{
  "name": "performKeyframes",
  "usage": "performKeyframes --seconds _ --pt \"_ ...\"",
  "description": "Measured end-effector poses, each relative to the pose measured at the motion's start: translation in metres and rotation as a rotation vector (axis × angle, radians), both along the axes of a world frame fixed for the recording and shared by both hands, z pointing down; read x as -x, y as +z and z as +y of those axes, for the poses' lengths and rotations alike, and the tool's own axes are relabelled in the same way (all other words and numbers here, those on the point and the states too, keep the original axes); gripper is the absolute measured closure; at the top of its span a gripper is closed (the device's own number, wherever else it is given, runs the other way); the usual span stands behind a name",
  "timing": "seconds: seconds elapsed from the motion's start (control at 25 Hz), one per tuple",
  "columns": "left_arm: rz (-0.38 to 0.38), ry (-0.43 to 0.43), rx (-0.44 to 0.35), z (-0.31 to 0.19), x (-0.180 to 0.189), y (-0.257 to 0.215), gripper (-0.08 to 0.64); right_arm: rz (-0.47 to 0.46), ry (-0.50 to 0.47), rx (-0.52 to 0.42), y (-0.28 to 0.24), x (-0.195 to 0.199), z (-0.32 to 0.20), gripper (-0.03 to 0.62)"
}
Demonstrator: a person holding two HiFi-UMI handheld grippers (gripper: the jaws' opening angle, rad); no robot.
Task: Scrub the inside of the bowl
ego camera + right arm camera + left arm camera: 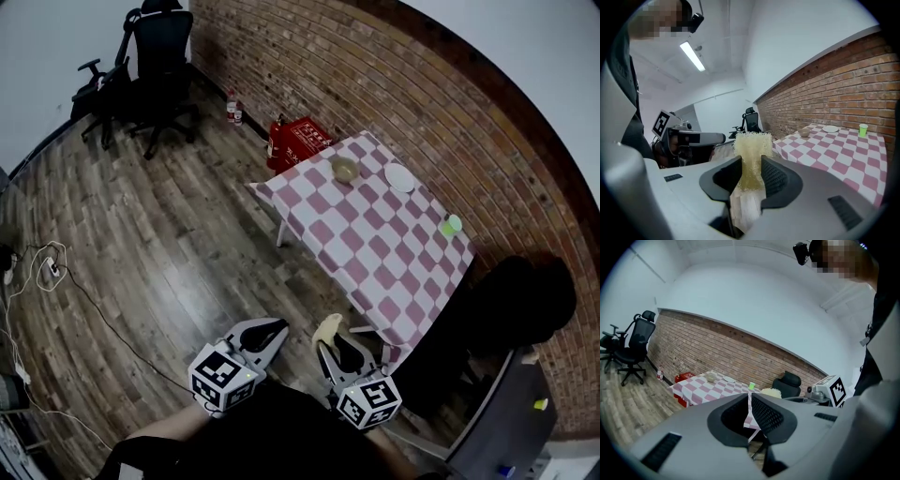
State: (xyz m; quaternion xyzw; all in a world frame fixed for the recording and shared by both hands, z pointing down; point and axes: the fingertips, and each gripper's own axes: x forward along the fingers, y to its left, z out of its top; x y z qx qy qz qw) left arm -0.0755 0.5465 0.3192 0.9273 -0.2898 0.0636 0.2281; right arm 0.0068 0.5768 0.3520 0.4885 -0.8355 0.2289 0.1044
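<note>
Right gripper (751,161) has its jaws closed on a pale yellow mesh scrub sponge (751,145), which is pinched at its lower part between the ribbed pads while its frayed top stands up above the jaw tips. Left gripper (749,397) carries nothing; its jaws are drawn almost together, with only a thin sliver of gap through which the tablecloth shows. Both grippers are held side by side low in the head view, close to the person's body and over the wood-plank floor (141,234), pointing toward the table and well apart from it. That table (375,253) stands against the brick wall (394,84) and is covered by a pink-and-white checked cloth. Near its far end sits the small tan bowl (344,170), upright, with a white plate (400,177) just beside it on the wall side. A green cup (452,225) stands further along the wall edge, apart from both. A red crate (298,141) rests on the floor at the far end of the table, and a black office chair (159,66) stands in the far corner. A white cable (47,267) lies coiled on the floor at the left.
</note>
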Motion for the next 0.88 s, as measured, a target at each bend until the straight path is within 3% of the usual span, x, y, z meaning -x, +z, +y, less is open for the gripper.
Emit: performKeyframes --seconds 0.36,0.6,0.88 --pt "0.034 -0.019 0.054 -0.062 0.045 0.015 0.526 0.053 0.01 0.066 0.009 0.038 -0.052 0.454" --pt "0.048 0.007 0.099 -0.085 0.042 0.029 0.526 0.059 0.015 0.093 0.018 0.041 -0.079 0.454" --pt "0.023 -0.014 0.071 -0.133 0.04 0.026 0.526 0.028 0.0 0.06 0.018 0.036 -0.133 0.454"
